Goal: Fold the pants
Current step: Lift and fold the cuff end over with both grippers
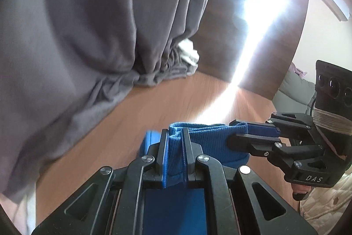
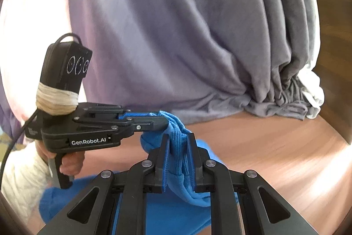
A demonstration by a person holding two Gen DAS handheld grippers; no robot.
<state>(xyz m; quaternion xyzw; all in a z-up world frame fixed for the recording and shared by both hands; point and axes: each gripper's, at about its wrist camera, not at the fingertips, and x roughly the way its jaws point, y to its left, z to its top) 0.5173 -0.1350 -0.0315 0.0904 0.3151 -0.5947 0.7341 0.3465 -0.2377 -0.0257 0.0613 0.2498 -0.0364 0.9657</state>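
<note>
The blue pants [image 1: 211, 142] are held up by a ribbed edge over a wooden surface [image 1: 136, 116]. At the bottom of the left wrist view, my left gripper [image 1: 175, 140] is shut on that ribbed edge. My right gripper [image 1: 236, 131] comes in from the right and is shut on the same edge a short way along. In the right wrist view, the right gripper [image 2: 178, 142] clamps a bunch of ribbed fabric. The left gripper [image 2: 161, 118] pinches the cloth just above and to the left. The rest of the pants [image 2: 171, 217] hangs below the jaws, partly hidden.
A large grey cloth [image 1: 77, 41] drapes down to the wooden surface [image 2: 275, 147] straight ahead, with a white cloth [image 2: 312, 89] at its gathered corner. Bright sun glare [image 1: 259, 25] crosses the surface. A person's hand [image 2: 72, 164] and a cream sleeve [image 2: 24, 182] hold the left gripper.
</note>
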